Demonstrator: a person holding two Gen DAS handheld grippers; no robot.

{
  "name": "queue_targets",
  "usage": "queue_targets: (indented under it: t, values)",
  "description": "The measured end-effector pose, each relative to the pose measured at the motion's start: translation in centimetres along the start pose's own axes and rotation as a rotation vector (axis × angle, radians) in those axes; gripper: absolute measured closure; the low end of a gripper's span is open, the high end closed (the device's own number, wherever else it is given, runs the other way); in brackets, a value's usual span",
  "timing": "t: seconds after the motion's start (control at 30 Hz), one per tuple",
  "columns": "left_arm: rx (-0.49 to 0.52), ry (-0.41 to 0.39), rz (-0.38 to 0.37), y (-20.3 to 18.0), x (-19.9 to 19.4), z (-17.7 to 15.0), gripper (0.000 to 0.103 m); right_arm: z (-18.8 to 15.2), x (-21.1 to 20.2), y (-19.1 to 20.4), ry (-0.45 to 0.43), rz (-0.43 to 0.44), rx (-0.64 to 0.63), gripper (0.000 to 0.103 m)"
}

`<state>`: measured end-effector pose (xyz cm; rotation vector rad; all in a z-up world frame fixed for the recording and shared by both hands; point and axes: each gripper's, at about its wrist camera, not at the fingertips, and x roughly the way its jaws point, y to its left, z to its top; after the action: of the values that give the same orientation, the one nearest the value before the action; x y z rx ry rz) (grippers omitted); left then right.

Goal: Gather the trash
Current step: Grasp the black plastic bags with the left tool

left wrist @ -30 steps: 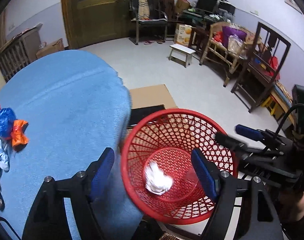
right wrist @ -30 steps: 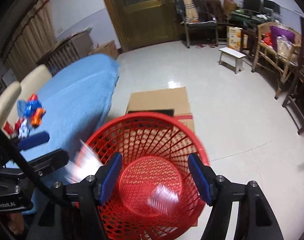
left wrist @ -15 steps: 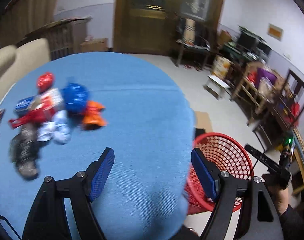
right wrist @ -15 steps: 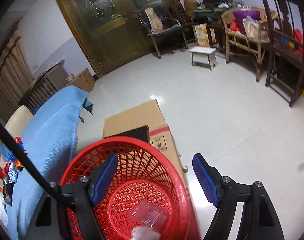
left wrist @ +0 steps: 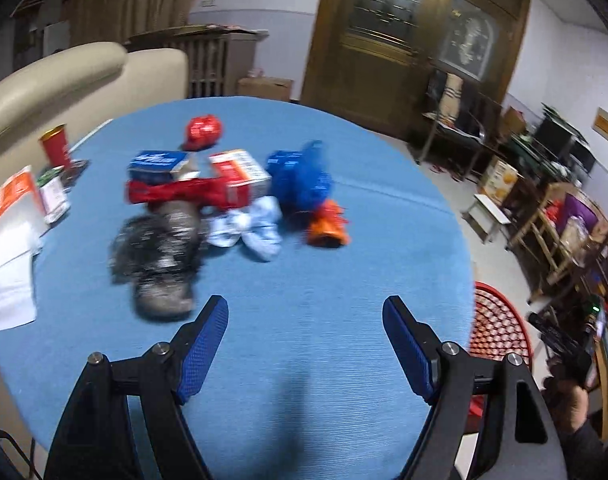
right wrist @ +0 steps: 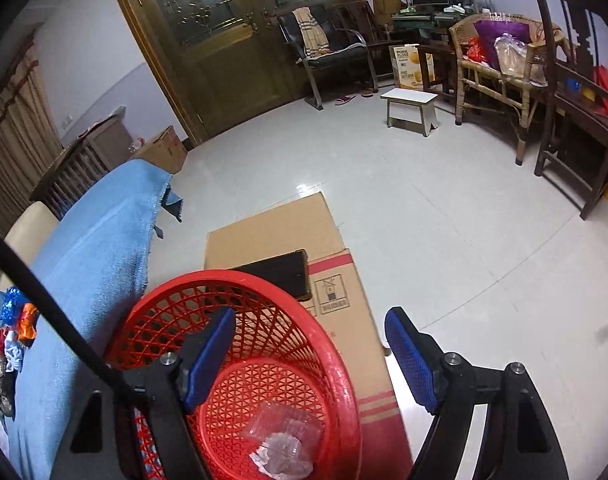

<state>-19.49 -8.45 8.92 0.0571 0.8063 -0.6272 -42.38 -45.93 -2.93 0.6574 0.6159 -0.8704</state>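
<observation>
A pile of trash lies on the blue table (left wrist: 324,360): a dark crumpled wrapper (left wrist: 156,256), a white crumpled piece (left wrist: 248,230), an orange wrapper (left wrist: 328,226), a blue wrapper (left wrist: 304,180), red and blue boxes (left wrist: 200,184) and a red ball-like wrapper (left wrist: 202,131). My left gripper (left wrist: 306,344) is open and empty over the table, short of the pile. The red mesh basket (right wrist: 328,344) stands on the floor beside the table, with a clear plastic piece (right wrist: 284,428) and crumpled paper (right wrist: 280,458) inside. My right gripper (right wrist: 310,356) is open and empty above the basket's rim.
A red cup (left wrist: 56,146), an orange-white carton (left wrist: 16,200) and white paper (left wrist: 8,280) lie at the table's left. A flat cardboard box (right wrist: 288,248) lies on the floor behind the basket. A beige chair (left wrist: 64,80) stands behind the table. Stool and chairs stand far right.
My left gripper has swung from over the basket to over the table, facing the trash pile. My right gripper has let a clear plastic piece drop into the basket and drifted right.
</observation>
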Motion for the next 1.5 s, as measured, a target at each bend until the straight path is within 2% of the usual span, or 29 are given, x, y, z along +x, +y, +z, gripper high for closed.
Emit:
queue_targets:
  t: [0.07,0.13,0.2,0.33,0.47,0.6,0.73,0.9,1.03,1.1,1.13,1.33,1.5]
  values:
    - [-0.028,-0.006,0.029,1.7,-0.1,-0.2,0.023,0.0,-0.6,-0.4,-0.005,-0.016,-0.001,0.02]
    - [-0.054,-0.01,0.061,3.3,-0.2,-0.5,0.022,0.0,-1.9,-0.6,-0.028,-0.03,-0.011,0.008]
    - [-0.085,-0.006,0.085,4.8,-0.1,-0.8,0.022,0.2,-3.4,-0.3,-0.063,-0.031,-0.033,0.002]
    - [-0.136,0.01,0.126,7.3,0.4,-1.4,0.022,0.8,-6.0,2.3,-0.108,0.023,-0.081,0.002]
    - [-0.158,0.011,0.145,8.5,0.3,-1.8,0.022,0.9,-7.8,7.8,-0.115,0.136,-0.189,0.002]
    - [-0.136,0.023,0.149,8.7,1.6,-0.7,0.021,-0.3,-8.7,14.2,-0.086,0.254,-0.317,0.002]
    - [-0.135,0.037,0.148,8.8,3.8,1.0,0.021,-2.1,-8.8,19.0,-0.046,0.333,-0.392,0.002]
    - [-0.141,0.07,0.161,9.3,7.2,2.8,0.021,-4.4,-9.0,22.7,-0.004,0.384,-0.485,0.002]
    - [-0.144,0.098,0.159,9.8,8.8,3.0,0.022,-5.2,-8.4,24.0,0.024,0.386,-0.521,0.002]
    - [-0.125,0.129,0.149,9.8,9.6,2.8,0.058,-5.6,-8.2,24.7,0.039,0.382,-0.531,0.002]
    - [-0.128,0.134,0.142,10.0,9.7,2.7,0.063,-5.7,-8.1,24.9,0.048,0.384,-0.535,0.002]
    - [-0.146,0.079,0.169,11.1,6.8,1.4,0.064,-6.4,-7.2,28.4,0.084,0.418,-0.603,0.002]
    - [-0.175,0.066,0.198,12.4,4.3,-0.6,0.064,-8.3,-5.8,34.0,0.132,0.488,-0.676,0.002]
